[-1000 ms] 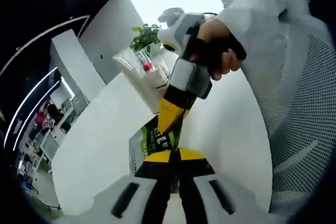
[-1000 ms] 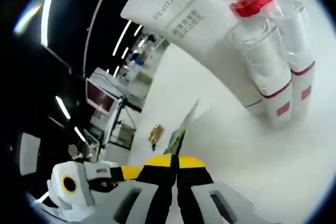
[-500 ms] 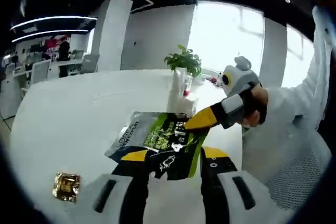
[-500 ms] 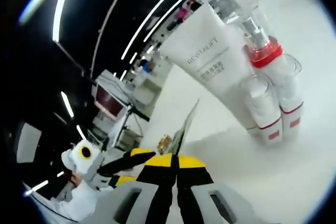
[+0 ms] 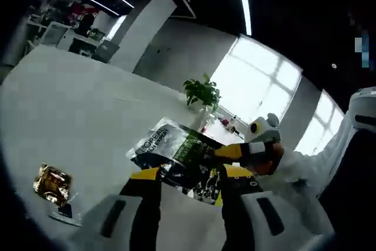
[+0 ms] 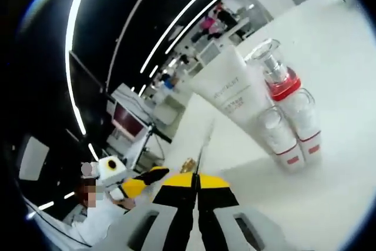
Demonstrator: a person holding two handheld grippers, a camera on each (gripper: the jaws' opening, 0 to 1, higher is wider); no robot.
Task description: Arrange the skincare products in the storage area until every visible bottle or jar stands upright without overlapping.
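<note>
Sachet (image 5: 179, 154) lifted off surface (image 5: 70, 104), pinched by both claws, left (image 5: 183, 181) and right (image 6: 197, 181); bottles (image 6: 288, 127) upright; next, probably standing sachet beside tube (image 6: 232, 89).

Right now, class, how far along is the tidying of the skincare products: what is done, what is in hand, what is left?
Done: the white squeeze tube, the red-collared pump bottle and two small white bottles stand grouped on the white table.
In hand: both hand-held grippers, left and right, are shut on the green-and-black sachet.
Left: the sachet, plus a small gold packet lying flat.
</note>
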